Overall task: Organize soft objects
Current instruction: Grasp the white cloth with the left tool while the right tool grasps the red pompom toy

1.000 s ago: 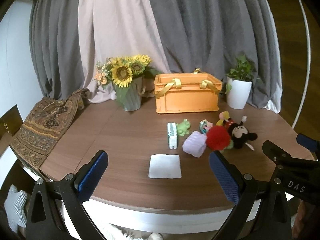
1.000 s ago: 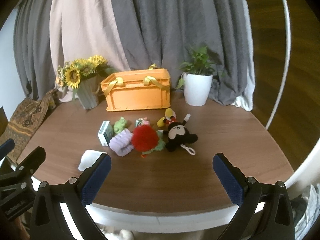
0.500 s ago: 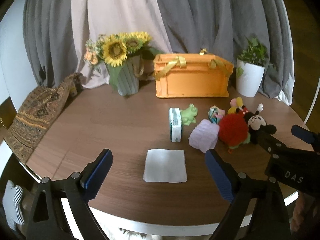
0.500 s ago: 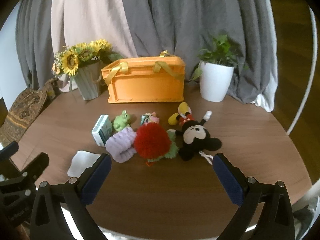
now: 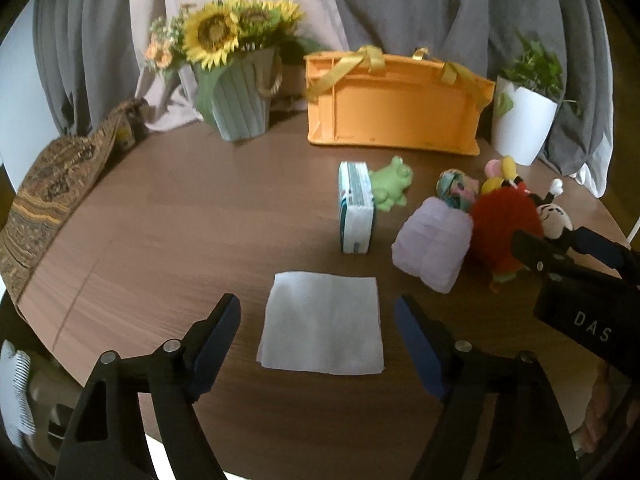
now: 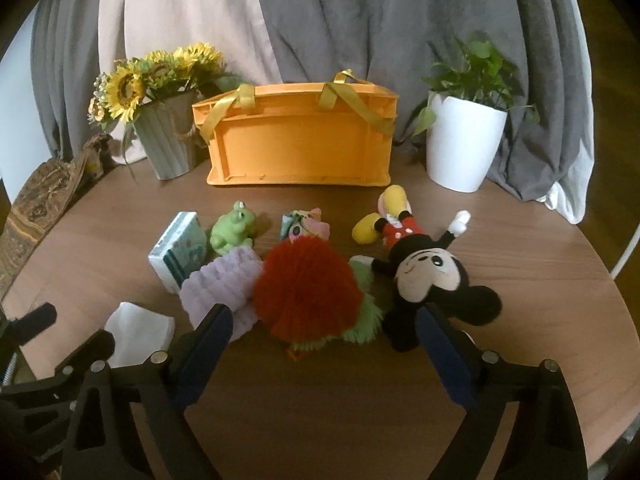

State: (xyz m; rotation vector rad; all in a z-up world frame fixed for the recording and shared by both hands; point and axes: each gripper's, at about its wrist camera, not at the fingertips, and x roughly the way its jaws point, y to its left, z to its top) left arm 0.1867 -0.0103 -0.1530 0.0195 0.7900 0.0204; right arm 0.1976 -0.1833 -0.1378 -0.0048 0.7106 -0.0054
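On the round wood-grain surface point(image 5: 168, 216), a flat white cloth point(image 5: 322, 322) lies square before a boxy tissue pack point(image 5: 355, 212), a ribbed lilac towel point(image 6: 224, 286), a shaggy red pompom point(image 6: 306, 286), a glossy green frog point(image 6: 232, 228) and a plush mouse point(image 6: 430, 274), all near the ribbed orange crate point(image 6: 300, 144). The left tool point(image 5: 318, 320), jaws spread and just closing, frames the cloth untouched; the right tool point(image 6: 324, 334), likewise spread and closing, frames the pompom. "DAS" reads on the right tool's body.
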